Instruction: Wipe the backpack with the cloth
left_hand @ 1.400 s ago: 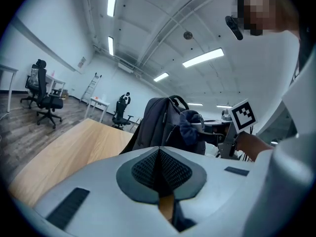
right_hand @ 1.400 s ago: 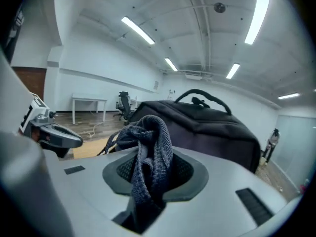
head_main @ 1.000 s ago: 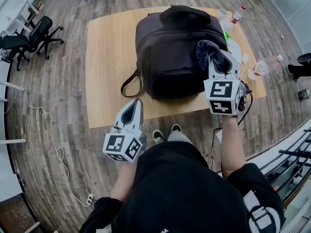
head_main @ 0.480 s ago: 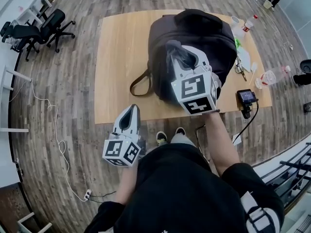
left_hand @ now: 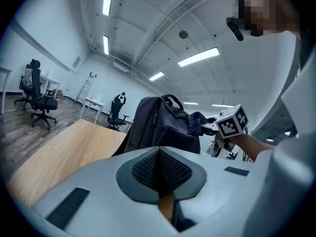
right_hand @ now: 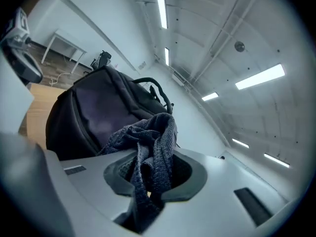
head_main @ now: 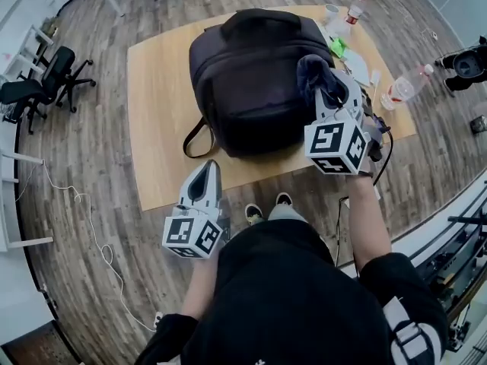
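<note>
A dark backpack [head_main: 251,78] stands on the wooden table [head_main: 163,90]; it also shows in the left gripper view [left_hand: 158,125] and the right gripper view [right_hand: 94,112]. My right gripper [head_main: 329,90] is shut on a dark blue cloth [head_main: 316,74], bunched at the backpack's right side. The cloth [right_hand: 148,142] hangs out between the jaws in the right gripper view. My left gripper [head_main: 204,175] is shut and holds nothing, near the table's front edge, apart from the backpack.
Plastic bottles [head_main: 403,88], a cup [head_main: 330,11] and small items lie at the table's right side. A cable and a small device [head_main: 378,131] sit near the right gripper. Office chairs [head_main: 38,82] stand on the wooden floor at the left.
The right gripper with the cloth swept left across the backpack's front half a second ago and is now back at its right side. The left gripper has stayed put.
</note>
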Motion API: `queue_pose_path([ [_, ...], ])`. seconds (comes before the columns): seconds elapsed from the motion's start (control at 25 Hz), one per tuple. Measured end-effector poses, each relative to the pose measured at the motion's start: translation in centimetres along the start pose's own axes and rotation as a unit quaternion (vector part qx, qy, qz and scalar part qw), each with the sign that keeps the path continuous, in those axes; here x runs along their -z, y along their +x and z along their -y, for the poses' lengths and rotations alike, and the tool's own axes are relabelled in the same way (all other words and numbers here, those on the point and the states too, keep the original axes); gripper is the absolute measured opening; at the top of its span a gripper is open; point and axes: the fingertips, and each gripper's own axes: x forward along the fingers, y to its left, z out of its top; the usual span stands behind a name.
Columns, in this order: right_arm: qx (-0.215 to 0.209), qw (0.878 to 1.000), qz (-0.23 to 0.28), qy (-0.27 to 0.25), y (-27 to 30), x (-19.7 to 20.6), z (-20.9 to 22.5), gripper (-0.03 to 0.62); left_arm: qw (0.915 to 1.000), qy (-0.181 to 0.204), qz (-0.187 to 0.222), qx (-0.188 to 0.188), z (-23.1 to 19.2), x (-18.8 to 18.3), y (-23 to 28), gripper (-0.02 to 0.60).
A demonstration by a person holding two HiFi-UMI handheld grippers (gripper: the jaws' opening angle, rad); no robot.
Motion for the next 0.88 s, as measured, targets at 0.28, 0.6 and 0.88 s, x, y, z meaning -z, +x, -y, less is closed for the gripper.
queue_pose_path([
  [0.28, -0.029, 0.998, -0.022, 0.047, 2.8, -1.5, -1.7, 0.091, 0.9998, -0.004, 0.011, -0.016, -0.4, -0.5, -1.5, 0.014],
  [0.6, -0.143, 0.980, 0.061, 0.127, 4.3, -11.1, -7.5, 0.091, 0.9953, -0.014, 0.032, -0.090, -3.3, -0.8, -6.5, 0.014],
  [0.88, -0.167, 0.977, 0.115, 0.065, -0.1, -13.5, -12.6, 0.089, 0.9921, -0.020, 0.035, -0.119, -4.6, -0.2, -8.1, 0.014],
])
